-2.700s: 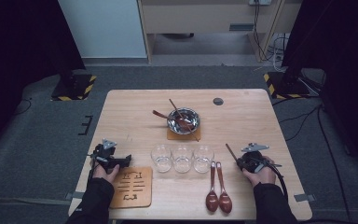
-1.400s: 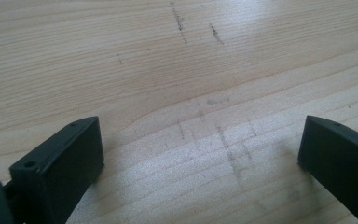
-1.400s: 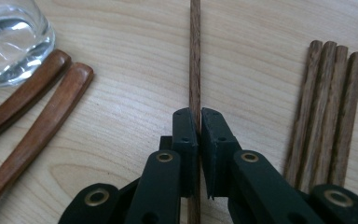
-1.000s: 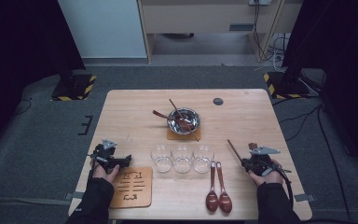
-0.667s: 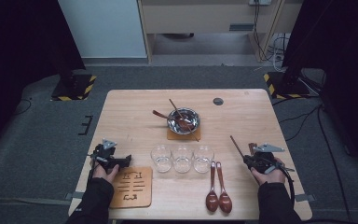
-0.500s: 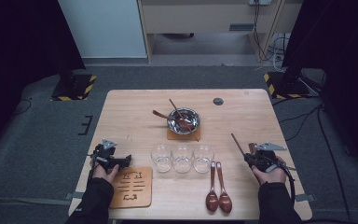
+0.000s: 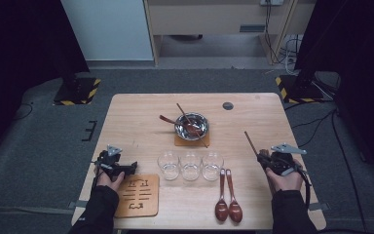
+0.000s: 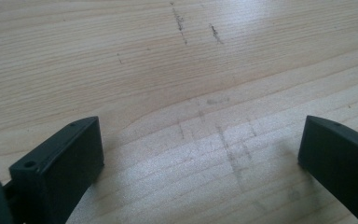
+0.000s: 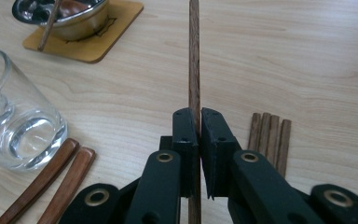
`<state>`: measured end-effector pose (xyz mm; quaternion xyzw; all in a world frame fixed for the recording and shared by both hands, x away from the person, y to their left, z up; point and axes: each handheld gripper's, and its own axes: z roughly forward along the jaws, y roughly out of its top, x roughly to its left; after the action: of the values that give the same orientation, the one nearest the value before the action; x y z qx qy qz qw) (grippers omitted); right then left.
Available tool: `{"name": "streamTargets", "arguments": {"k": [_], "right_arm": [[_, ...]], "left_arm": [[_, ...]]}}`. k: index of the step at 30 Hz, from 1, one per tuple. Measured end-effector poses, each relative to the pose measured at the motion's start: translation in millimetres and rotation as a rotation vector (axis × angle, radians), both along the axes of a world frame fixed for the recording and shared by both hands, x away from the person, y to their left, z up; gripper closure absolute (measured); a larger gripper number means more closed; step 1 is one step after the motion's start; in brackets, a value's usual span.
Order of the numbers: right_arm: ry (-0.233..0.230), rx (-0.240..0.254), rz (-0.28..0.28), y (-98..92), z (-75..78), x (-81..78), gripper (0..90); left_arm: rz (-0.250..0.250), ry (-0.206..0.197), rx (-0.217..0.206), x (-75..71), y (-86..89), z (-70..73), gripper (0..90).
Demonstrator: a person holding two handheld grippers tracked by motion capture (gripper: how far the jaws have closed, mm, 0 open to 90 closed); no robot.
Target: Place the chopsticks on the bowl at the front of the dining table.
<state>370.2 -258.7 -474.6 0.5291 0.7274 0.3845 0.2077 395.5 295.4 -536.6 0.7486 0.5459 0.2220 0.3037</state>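
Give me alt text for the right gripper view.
The right gripper has its fingers shut on a single wooden chopstick, which points away over the table. Four more chopsticks lie at right; a glass and two spoon handles at left.

Your right claw (image 9: 195, 122) hides the chopstick's (image 9: 194, 56) lower end; the top edge cuts its tip and the steel bowl (image 9: 74, 18).
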Motion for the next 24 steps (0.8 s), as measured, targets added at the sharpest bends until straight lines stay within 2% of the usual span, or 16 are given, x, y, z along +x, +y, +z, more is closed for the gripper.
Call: {"name": "streamTargets", "arguments": {"k": [11, 24], "right_arm": [[-0.033, 0.016, -0.023, -9.0, 9.5, 2.4, 84.7], [-0.083, 0.042, -0.028, -4.8, 28.3, 10.5, 84.7]], "left_arm": [[0.0, 0.0, 0.0, 0.0, 0.0, 0.0, 0.0], [0.0, 0.0, 0.0, 0.0, 0.0, 0.0, 0.0]]}}
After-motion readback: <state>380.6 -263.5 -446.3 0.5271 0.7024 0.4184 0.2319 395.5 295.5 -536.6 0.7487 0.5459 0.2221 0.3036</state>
